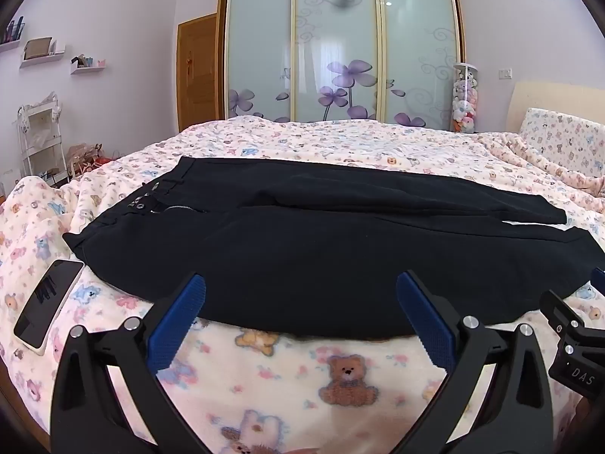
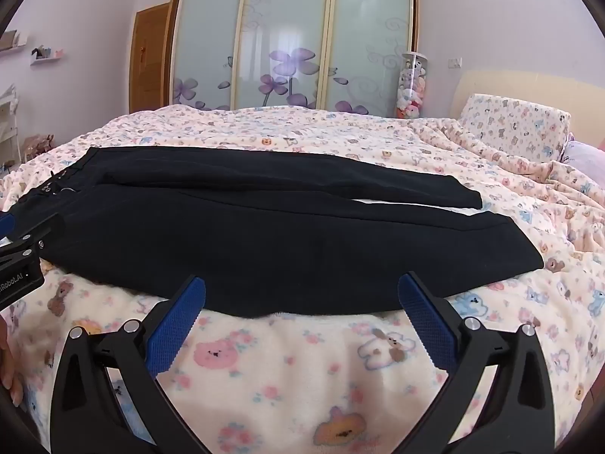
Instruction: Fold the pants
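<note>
Black pants (image 1: 321, 249) flat on the bed (image 1: 340, 140), waistband to the left, legs running right, near leg closest to both cameras. Far leg lying partly over the near one, hems at the right end, a thin white strip showing between them.

Left gripper (image 1: 300, 314) spread wide, nothing between the fingers (image 1: 177, 317), tips just at the near edge of the pants, over the bear-print blanket (image 1: 287, 382). Right gripper (image 2: 300, 314) likewise wide open and empty, tips at the near hem edge further right along the leg.

Left view only: phone (image 1: 45, 299) face up on the blanket just left of the waistband corner; white rack (image 1: 39, 140) and wall shelves (image 1: 41, 56) at far left; zipper and eyelets at the fly clearly visible. Right gripper's body poking in at the right edge, marked "DAS".

Right view only: full leg hems and the lower right corner of the pants; pillow (image 2: 514, 125) and headboard (image 2: 529, 87) at right. Left gripper's body at the left edge, partly over the waistband corner; touching or not, cannot tell.

Both views: sliding wardrobe (image 1: 340, 45) with purple flowers, wooden door (image 1: 196, 72), tube of plush toys (image 1: 465, 98) behind the bed.
</note>
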